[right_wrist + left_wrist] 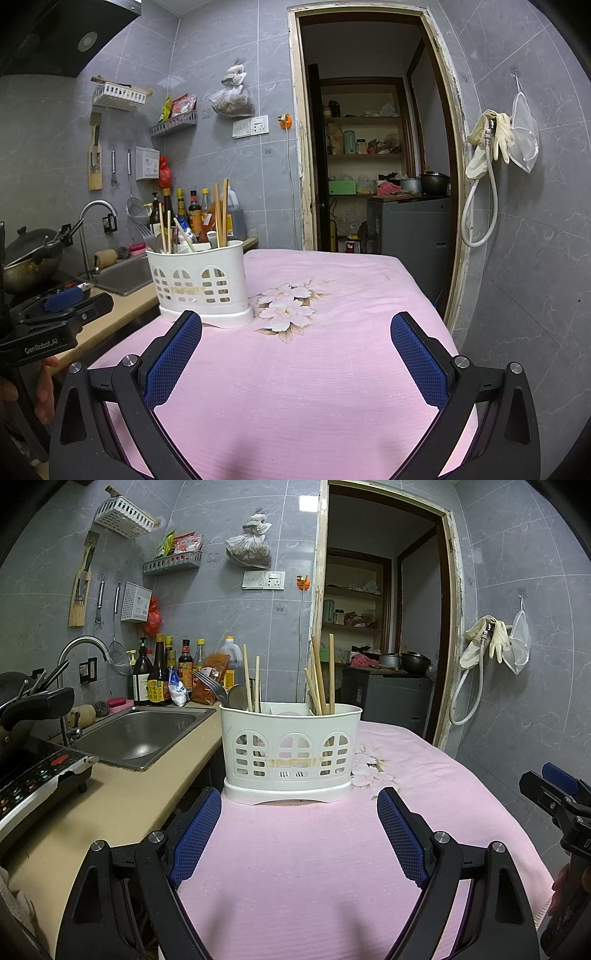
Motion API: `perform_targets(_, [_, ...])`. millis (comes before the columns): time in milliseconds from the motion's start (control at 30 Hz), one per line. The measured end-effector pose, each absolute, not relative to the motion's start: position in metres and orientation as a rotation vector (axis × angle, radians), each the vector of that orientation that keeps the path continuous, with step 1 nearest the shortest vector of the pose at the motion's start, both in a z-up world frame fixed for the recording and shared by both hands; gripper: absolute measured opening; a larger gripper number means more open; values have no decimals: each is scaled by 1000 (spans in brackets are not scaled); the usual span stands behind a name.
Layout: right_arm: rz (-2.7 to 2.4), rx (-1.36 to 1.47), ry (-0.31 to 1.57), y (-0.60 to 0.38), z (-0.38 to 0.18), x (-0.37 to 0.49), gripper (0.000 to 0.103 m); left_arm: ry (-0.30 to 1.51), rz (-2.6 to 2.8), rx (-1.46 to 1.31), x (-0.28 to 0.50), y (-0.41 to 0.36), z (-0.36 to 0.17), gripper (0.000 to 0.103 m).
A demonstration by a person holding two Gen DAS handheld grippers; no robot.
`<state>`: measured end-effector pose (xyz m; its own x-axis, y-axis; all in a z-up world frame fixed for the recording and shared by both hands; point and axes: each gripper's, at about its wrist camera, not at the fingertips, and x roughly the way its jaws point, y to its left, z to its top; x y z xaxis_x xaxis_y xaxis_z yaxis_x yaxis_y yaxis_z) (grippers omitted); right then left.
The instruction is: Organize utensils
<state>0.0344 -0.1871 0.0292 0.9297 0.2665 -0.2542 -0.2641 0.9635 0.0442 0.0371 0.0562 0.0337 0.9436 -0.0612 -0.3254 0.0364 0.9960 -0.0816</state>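
Observation:
A white slotted utensil holder [290, 753] stands on the pink-clothed table [314, 867]. It holds wooden chopsticks [321, 675], a fork [210, 686] and a spoon [236, 696]. My left gripper [299, 805] is open and empty, just in front of the holder. In the right wrist view the holder [201, 286] stands at the left. My right gripper [295, 330] is open and empty above the cloth, to the right of the holder. Each gripper also shows at the edge of the other's view, the right one [554, 794] and the left one [55, 314].
A steel sink [140, 734] and faucet [81, 646] lie left of the table. Sauce bottles [162, 679] line the back wall. An induction cooker [33, 775] and a wok [29, 258] stand at far left. An open doorway [373, 147] lies behind the table.

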Motion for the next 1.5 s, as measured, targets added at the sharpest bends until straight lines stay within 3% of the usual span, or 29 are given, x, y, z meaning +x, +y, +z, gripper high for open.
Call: perform_targets(1500, [271,14,263,-189,30,36,103,344,-37,-79,43,56,30,83])
